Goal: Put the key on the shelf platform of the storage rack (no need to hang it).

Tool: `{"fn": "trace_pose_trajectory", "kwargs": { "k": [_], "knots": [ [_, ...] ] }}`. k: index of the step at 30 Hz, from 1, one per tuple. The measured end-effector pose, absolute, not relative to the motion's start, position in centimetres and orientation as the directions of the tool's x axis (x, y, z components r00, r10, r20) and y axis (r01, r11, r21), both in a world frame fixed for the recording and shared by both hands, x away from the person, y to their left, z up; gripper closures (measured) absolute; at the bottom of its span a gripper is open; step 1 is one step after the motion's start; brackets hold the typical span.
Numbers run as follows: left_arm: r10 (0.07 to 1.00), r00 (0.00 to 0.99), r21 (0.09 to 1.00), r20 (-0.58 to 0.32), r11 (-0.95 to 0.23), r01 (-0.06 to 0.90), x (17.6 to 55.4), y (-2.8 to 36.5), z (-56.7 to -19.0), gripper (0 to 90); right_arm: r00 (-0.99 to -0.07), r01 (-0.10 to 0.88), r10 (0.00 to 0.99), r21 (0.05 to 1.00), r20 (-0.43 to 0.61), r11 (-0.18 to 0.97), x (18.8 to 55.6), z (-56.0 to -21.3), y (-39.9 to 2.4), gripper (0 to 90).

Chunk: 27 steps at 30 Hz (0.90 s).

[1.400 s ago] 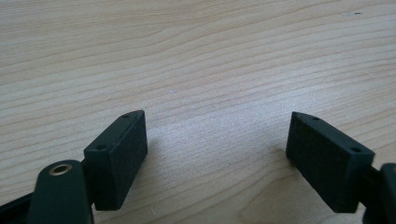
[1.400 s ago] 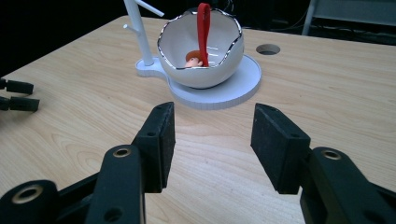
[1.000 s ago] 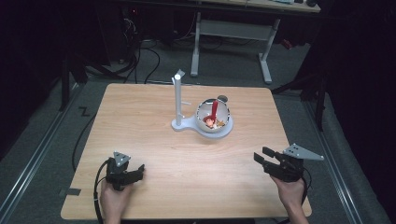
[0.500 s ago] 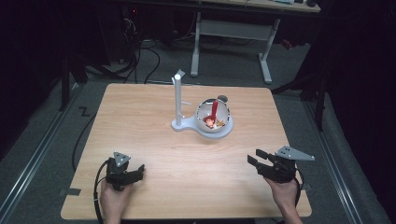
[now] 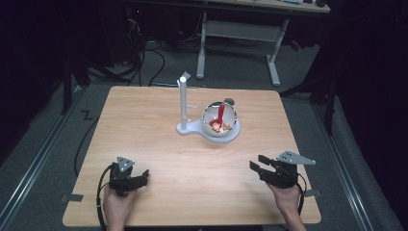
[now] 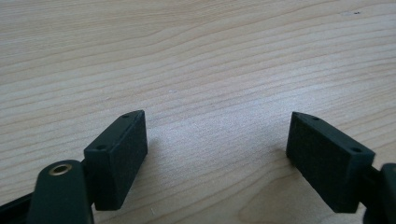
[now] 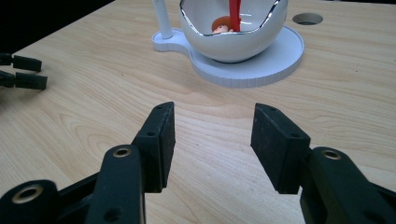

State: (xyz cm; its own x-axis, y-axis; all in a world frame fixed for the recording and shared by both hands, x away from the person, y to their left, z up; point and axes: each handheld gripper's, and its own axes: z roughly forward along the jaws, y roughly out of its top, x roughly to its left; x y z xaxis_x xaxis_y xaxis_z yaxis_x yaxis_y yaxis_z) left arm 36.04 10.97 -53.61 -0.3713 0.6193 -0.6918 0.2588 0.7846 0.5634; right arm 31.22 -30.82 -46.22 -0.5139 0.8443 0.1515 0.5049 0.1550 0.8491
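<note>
I am looking at the white bowl sitting just past the table's centre, toward twelve o'clock, resting on a flat white base with a white post standing upright at the bowl's nine o'clock. Inside the bowl a red stick is standing up beside a small figure with a reddish-brown top; what lies under them I cannot make out. A round hole is showing in the wooden table at the bowl's one o'clock. I am holding the right gripper at five o'clock of the bowl, well apart from it, its jaws standing apart with only bare wood between them and pointing toward the bowl in the right gripper view. I am keeping the left gripper at seven o'clock, near the table's front edge, its jaws spread wide over bare wood in the left gripper view, gripping nothing.
</note>
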Motion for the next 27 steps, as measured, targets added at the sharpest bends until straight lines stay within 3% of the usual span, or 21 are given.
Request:
{"fn": "trace_pose_trajectory", "kwargs": {
  "k": [27],
  "knots": [
    [0.619, -0.372, 0.564, -0.691, 0.784, 0.258, 36.0, 11.0, -53.6, 20.9, -0.521, 0.535, 0.843, 0.821, 0.137, 0.198, 32.8, -47.9, -29.1, 50.0]
  ]
}}
